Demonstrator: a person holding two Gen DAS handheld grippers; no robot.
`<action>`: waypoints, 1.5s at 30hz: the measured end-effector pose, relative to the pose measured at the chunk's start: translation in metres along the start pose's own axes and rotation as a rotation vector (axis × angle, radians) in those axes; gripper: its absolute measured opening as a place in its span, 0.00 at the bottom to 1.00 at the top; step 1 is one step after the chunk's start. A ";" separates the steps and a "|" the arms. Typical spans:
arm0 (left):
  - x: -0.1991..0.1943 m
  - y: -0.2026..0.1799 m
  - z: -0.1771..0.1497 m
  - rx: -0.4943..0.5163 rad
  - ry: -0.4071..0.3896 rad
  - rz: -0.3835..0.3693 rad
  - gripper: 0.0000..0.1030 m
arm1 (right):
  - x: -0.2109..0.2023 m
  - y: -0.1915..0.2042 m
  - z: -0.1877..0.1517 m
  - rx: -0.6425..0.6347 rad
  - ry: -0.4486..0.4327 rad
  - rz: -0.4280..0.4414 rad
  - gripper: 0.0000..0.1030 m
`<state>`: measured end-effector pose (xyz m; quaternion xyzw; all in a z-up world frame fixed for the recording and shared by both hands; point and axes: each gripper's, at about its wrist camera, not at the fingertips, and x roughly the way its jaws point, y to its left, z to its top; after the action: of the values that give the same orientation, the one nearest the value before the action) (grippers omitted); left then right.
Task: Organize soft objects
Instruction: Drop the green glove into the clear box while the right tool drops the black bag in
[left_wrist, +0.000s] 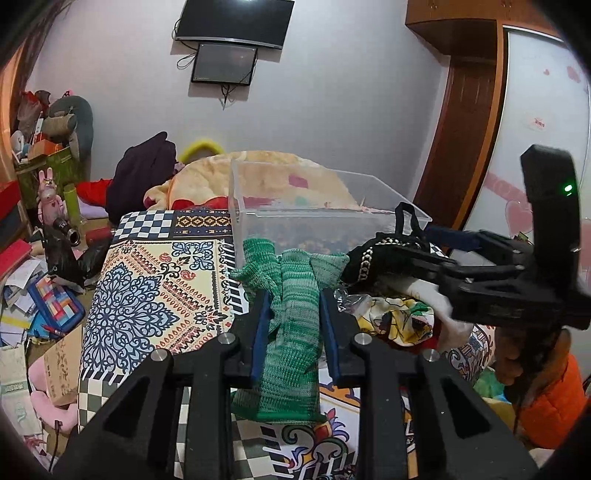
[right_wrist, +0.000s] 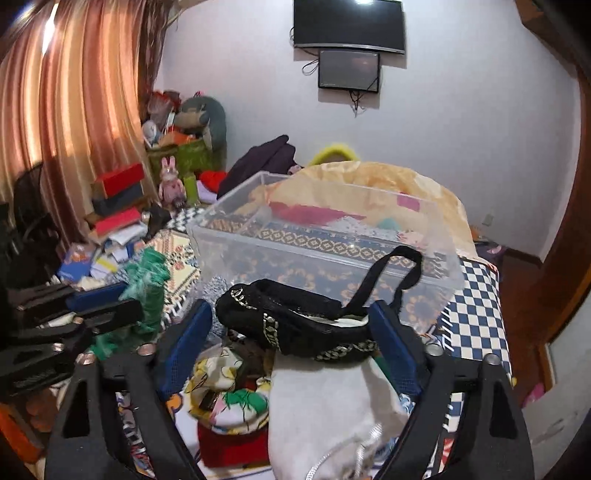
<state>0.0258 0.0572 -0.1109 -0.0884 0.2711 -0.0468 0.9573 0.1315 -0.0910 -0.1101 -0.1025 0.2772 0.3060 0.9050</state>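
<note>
My left gripper (left_wrist: 293, 295) is shut on a green knitted cloth (left_wrist: 291, 332) and holds it above the patterned bed cover, just in front of the clear plastic bin (left_wrist: 325, 214). The cloth also shows in the right wrist view (right_wrist: 146, 291). My right gripper (right_wrist: 291, 314) is closed around a black strappy piece with a chain trim (right_wrist: 295, 321) and a white cloth (right_wrist: 325, 406) hanging below it, held near the bin (right_wrist: 317, 236). In the left wrist view the right gripper (left_wrist: 417, 258) is at the right, beside the bin.
A pile of colourful soft items (right_wrist: 229, 398) lies on the bed below the right gripper. A peach blanket (left_wrist: 266, 173) lies behind the bin. Clutter of books and boxes (left_wrist: 33, 288) covers the floor at the left. A wardrobe (left_wrist: 465, 129) stands at the right.
</note>
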 end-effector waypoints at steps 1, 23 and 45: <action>0.000 0.001 0.000 -0.002 0.000 -0.001 0.26 | 0.003 0.000 -0.001 0.002 0.015 0.008 0.48; 0.003 -0.016 0.066 0.036 -0.058 0.025 0.26 | -0.049 -0.041 0.048 0.141 -0.168 0.073 0.10; 0.106 -0.020 0.132 0.052 0.029 0.062 0.26 | 0.003 -0.068 0.077 0.123 -0.155 0.026 0.11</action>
<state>0.1839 0.0419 -0.0508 -0.0543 0.2864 -0.0255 0.9562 0.2087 -0.1160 -0.0467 -0.0191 0.2261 0.3073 0.9242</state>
